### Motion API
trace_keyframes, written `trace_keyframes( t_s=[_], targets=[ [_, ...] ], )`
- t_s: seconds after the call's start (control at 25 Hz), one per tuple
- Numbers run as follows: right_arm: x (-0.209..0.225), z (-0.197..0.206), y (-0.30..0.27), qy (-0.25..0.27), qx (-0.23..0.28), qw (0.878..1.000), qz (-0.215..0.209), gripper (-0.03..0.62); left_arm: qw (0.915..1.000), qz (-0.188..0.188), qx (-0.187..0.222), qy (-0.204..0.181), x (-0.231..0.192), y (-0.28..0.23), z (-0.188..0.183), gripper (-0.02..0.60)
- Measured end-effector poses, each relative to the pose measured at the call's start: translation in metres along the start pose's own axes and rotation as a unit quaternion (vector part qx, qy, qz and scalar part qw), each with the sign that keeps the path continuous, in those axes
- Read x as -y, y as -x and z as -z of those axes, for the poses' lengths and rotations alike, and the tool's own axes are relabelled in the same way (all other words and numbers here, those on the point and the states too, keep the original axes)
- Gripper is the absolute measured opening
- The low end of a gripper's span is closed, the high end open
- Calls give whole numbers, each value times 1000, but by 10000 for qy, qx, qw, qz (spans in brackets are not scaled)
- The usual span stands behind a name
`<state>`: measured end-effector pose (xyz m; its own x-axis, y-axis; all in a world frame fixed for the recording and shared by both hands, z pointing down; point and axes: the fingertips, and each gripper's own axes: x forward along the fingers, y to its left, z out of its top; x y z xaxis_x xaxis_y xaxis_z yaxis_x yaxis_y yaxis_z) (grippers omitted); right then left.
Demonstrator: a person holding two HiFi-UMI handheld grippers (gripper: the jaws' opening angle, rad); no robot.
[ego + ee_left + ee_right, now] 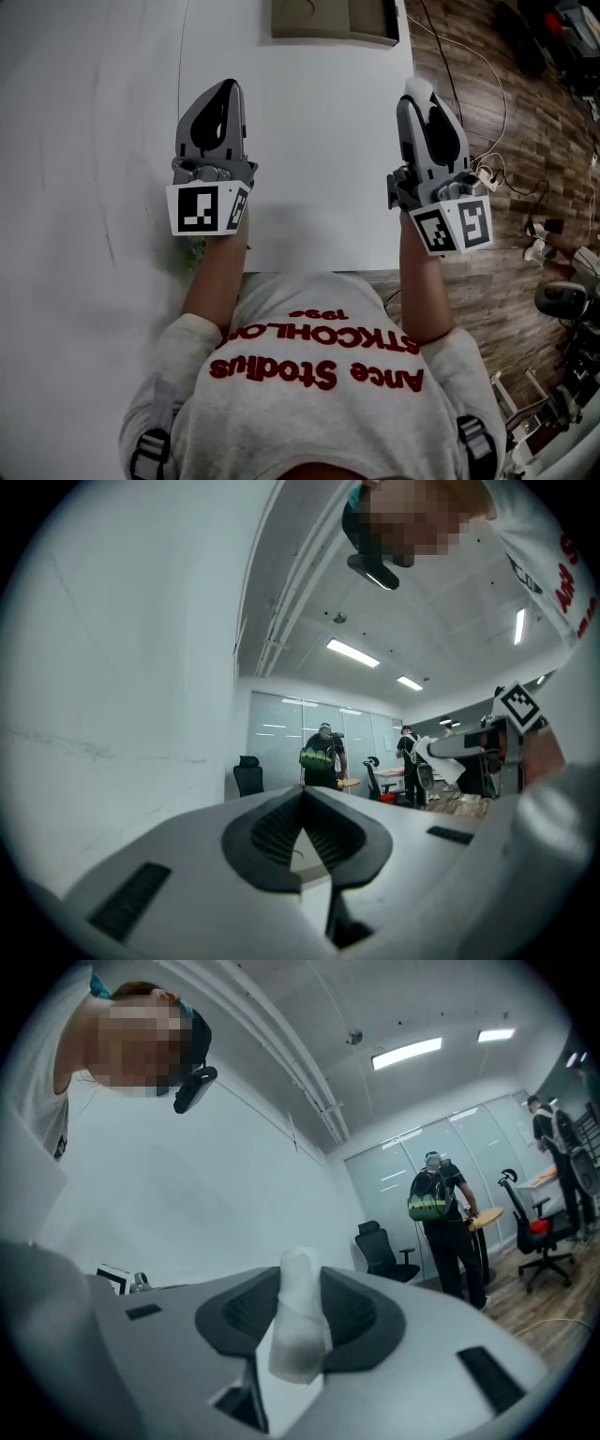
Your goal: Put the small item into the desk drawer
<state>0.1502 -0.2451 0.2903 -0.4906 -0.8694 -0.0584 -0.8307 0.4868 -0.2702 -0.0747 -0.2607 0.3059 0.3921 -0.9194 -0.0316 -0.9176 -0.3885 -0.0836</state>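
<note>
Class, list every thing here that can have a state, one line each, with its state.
grey left gripper: shut, empty
small white cylindrical item: clamped between the right jaws
grey right gripper: shut on that item
tan desk drawer: seemingly open

Head cam looks steeply down at the tabletop (pixel 309 141); both gripper cams sit close behind their fingers (pixel 267 832), tilted up, sharing the ceiling (pixel 422 1016).
</note>
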Motion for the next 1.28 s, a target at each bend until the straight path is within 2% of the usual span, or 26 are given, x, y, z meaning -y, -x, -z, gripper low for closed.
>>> trace_keyframes(
  t_s=[0.2, 0.36, 0.64, 0.8, 0.96, 1.28],
  targets=[
    [10, -1, -13, 57, -9, 10000, 18, 135, 9999, 20, 90, -119, 2, -13, 0, 7],
    [33, 11, -44, -3, -56, 10000, 26, 135, 9996, 49, -14, -270, -4, -48, 22, 6],
    [65, 33, -94, 88, -213, 9997, 93, 135, 9999, 93, -55, -62, -14, -89, 54, 6],
    [91, 56, -115, 138, -346, 9990, 262, 135, 9999, 16, -108, -13, -21, -103, 78, 6],
    [131, 84, -144, 90, -461, 9975, 535, 135, 9996, -30, -103, -255, -25, -120, 95, 6],
    [184, 151, -180, 162, -900, 9910, 982, 137, 9995, -12, -239, -200, -25, -133, 127, 6]
  ],
)
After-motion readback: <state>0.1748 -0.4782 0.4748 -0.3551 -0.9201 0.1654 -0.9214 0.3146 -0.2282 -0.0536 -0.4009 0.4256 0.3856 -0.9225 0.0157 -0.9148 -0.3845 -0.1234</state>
